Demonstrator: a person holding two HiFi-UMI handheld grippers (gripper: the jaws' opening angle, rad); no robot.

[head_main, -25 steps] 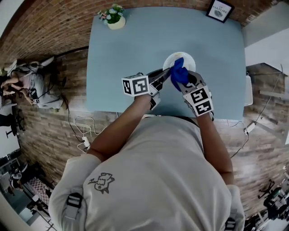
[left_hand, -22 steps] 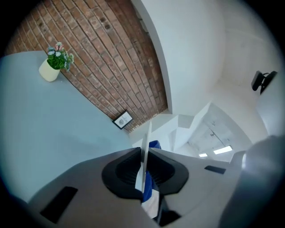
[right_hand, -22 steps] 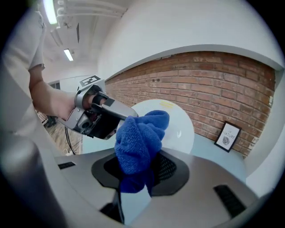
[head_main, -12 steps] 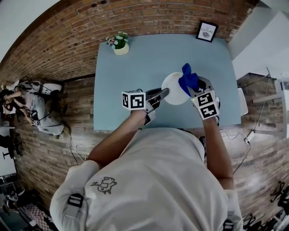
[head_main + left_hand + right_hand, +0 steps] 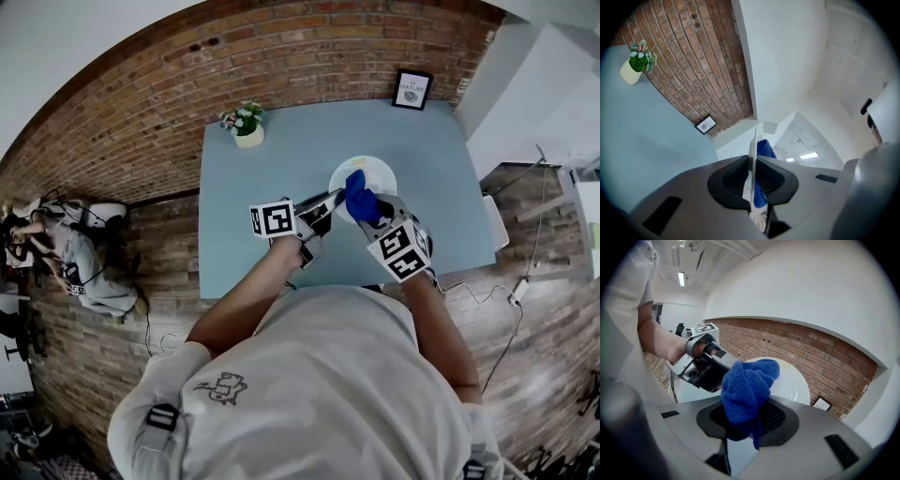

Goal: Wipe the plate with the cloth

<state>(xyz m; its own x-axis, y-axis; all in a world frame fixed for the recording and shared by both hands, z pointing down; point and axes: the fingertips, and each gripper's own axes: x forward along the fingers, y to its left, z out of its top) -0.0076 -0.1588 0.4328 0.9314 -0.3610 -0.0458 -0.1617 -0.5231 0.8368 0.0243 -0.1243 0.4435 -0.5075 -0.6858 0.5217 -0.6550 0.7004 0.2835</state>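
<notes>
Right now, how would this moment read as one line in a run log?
left gripper: shut on plate rim | right gripper: shut on cloth | cloth: blue, at plate face, contact unclear

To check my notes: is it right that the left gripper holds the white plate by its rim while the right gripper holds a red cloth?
Not quite: the cloth is blue, not red, as the right gripper view shows. The left gripper does hold the white plate by its rim, and the right gripper holds the cloth.
</notes>
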